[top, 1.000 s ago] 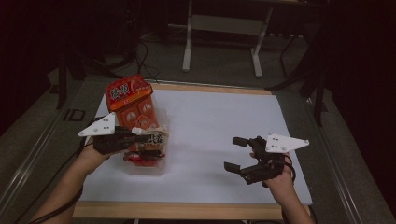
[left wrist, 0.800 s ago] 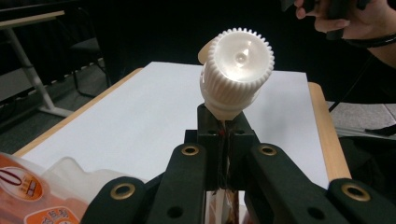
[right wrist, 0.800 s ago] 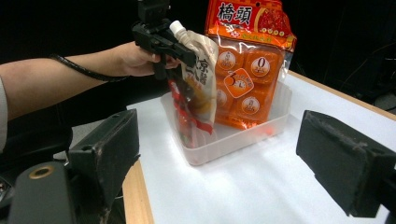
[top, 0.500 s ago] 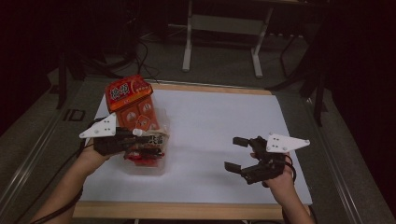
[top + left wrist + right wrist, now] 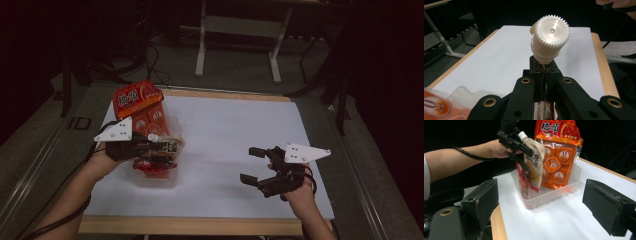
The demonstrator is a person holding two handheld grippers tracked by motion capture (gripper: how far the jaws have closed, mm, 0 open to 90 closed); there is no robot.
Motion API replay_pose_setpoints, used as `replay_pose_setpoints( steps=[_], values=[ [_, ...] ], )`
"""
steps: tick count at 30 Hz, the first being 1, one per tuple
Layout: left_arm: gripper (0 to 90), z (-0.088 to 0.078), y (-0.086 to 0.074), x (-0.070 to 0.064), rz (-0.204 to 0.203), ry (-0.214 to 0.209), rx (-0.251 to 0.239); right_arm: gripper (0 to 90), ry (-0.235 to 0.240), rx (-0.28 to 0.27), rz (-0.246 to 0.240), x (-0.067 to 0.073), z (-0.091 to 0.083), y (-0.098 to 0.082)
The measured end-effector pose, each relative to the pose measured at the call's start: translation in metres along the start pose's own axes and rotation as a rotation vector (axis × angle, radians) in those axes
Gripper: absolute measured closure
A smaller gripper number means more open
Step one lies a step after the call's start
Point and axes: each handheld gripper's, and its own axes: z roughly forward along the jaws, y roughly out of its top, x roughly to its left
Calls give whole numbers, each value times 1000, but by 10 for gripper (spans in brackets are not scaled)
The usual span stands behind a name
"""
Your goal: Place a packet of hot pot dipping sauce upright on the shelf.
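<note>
Change since a second ago: the left gripper (image 5: 150,145) has drifted slightly toward the person along the tub, carrying the spouted pouch (image 5: 532,165) with it. The right gripper (image 5: 252,165) sits in the same place as before.

Left gripper: clenched on the pouch just below its white ribbed cap (image 5: 550,37). In the left gripper view the jaws are pressed together around the neck, with the cap standing above them.

Pouch position: hanging upright from its neck, lower end down inside the clear plastic tub (image 5: 554,192), at the end nearer the person. I cannot tell whether its bottom touches the tub floor.

Other contents: a tall orange snack pack (image 5: 557,152) stands in the far end of the tub, leaning back, just behind the pouch.

Right gripper: released, jaws spread wide, holding nothing, hovering over the white table sheet (image 5: 235,125), well apart from the tub.

Meaning for the work: the small shift suggests the pouch is being positioned or lowered within the tub, not lifted clear. The likely next need is to settle it and let go.

Risk: the pouch could flop sideways once freed.
</note>
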Motion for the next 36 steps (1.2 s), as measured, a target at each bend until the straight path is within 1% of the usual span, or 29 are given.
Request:
replay_pose_setpoints(
  steps=[2,3,7,10,11,12,15,17,18,20,21,23,24,25,26,28,29,30,31,35,36],
  values=[
    [880,2,0,-1,4,-2,1,132,-3,0,-2,0,0,0],
    [880,3,-1,-1,16,12,2,132,-2,0,0,-1,0,-1],
    [880,5,-7,-1,-6,-3,-12,132,-1,2,2,-1,0,-1],
    [879,5,-13,0,-34,-5,-12,132,0,2,2,-1,0,-1],
    [879,5,-15,1,-37,-5,-10,132,2,2,4,-1,0,-1],
    [878,4,-18,1,-52,-2,-10,132,3,2,4,-1,0,-1],
    [874,4,-23,1,-70,-6,-14,133,3,2,5,-1,0,-1],
    [872,3,-25,1,-89,-11,-19,133,2,5,5,-1,1,-1],
    [868,2,-25,2,-111,-14,-16,133,2,5,5,-1,1,-1],
    [850,3,-26,1,-119,-15,-7,133,4,7,3,-1,2,-1],
    [826,3,-25,1,-132,-24,3,133,4,8,1,-1,2,-1],
    [801,5,-25,0,-140,-20,29,132,5,7,3,-1,3,-1],
    [787,5,-25,1,-159,-24,44,133,4,7,4,-1,3,-1],
    [763,5,-25,1,-160,-25,48,133,4,7,4,-1,3,-1],
    [746,5,-25,1,-158,-15,52,133,3,7,4,-1,3,-1],
    [628,4,-25,2,-180,-3,54,133,2,7,5,-1,2,-1],
    [613,4,-25,2,-188,-2,53,133,2,8,6,-1,2,-1],
    [593,3,-25,2,-187,9,52,133,1,8,6,-1,2,-1],
    [549,3,-24,2,-188,16,55,133,1,8,8,-1,2,-1],
    [503,3,-21,2,-183,31,50,133,1,10,12,-2,2,-2],
    [490,3,-19,2,-179,40,49,133,1,9,12,-2,2,-2]
  ],
)
